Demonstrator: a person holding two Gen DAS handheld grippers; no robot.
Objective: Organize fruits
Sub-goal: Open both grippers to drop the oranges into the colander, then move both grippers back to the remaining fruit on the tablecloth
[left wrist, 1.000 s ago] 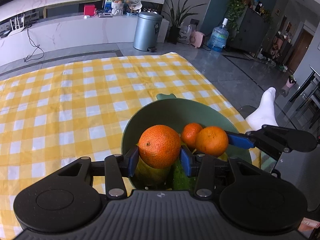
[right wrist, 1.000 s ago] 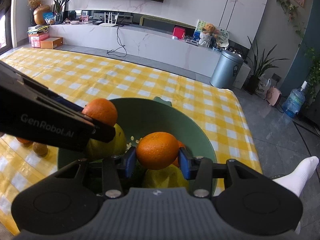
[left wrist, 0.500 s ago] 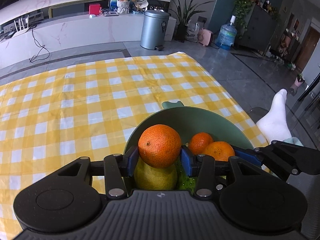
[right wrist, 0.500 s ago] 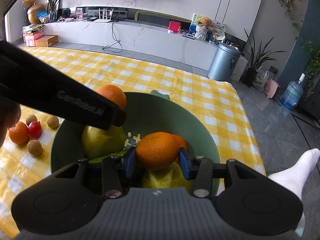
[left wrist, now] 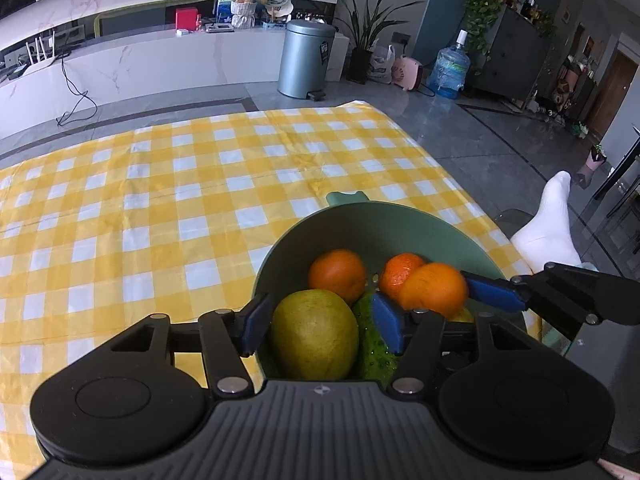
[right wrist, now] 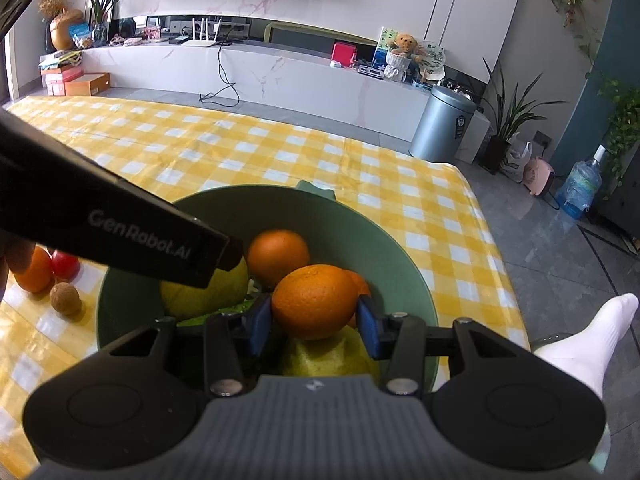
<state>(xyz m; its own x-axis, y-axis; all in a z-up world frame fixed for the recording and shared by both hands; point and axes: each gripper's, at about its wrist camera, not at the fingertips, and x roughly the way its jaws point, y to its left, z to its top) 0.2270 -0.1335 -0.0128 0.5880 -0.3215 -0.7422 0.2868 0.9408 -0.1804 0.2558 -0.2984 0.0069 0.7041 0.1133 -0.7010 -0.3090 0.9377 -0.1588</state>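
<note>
The left gripper (left wrist: 318,322) has its blue jaws spreading apart over the near side of the green bowl (left wrist: 384,220), and nothing is pressed between the pads. A second ago those pads clamped an orange; that orange (left wrist: 337,275) now lies loose in the bowl, beyond the jaws and just behind a yellow-green pear (left wrist: 316,334) that shows through the gap. A dark green, bumpy vegetable (left wrist: 374,354) lies against the pear on its right. Further right, the right gripper (left wrist: 448,300) reaches in from the side, clamped on a second orange (left wrist: 434,288), with a third orange (left wrist: 396,270) touching it from behind. The bowl sits at the near right corner of the yellow checked tablecloth (left wrist: 160,200). A white sock (left wrist: 548,224) shows past the table edge.

From the right wrist, the right gripper (right wrist: 314,324) is closed on its orange (right wrist: 314,300), pads tight on both sides, much as it was a second ago, held above a yellow fruit (right wrist: 328,354) in the bowl (right wrist: 392,256). The black body of the left gripper (right wrist: 120,232) crosses from the left, its tip over the pear (right wrist: 208,292). The released orange (right wrist: 278,252) rests in the bowl behind the held one; earlier it sat up at that tip. Left of the bowl, on the cloth, lie an orange fruit (right wrist: 34,270), a small red fruit (right wrist: 66,266) and a small brown fruit (right wrist: 66,298).
</note>
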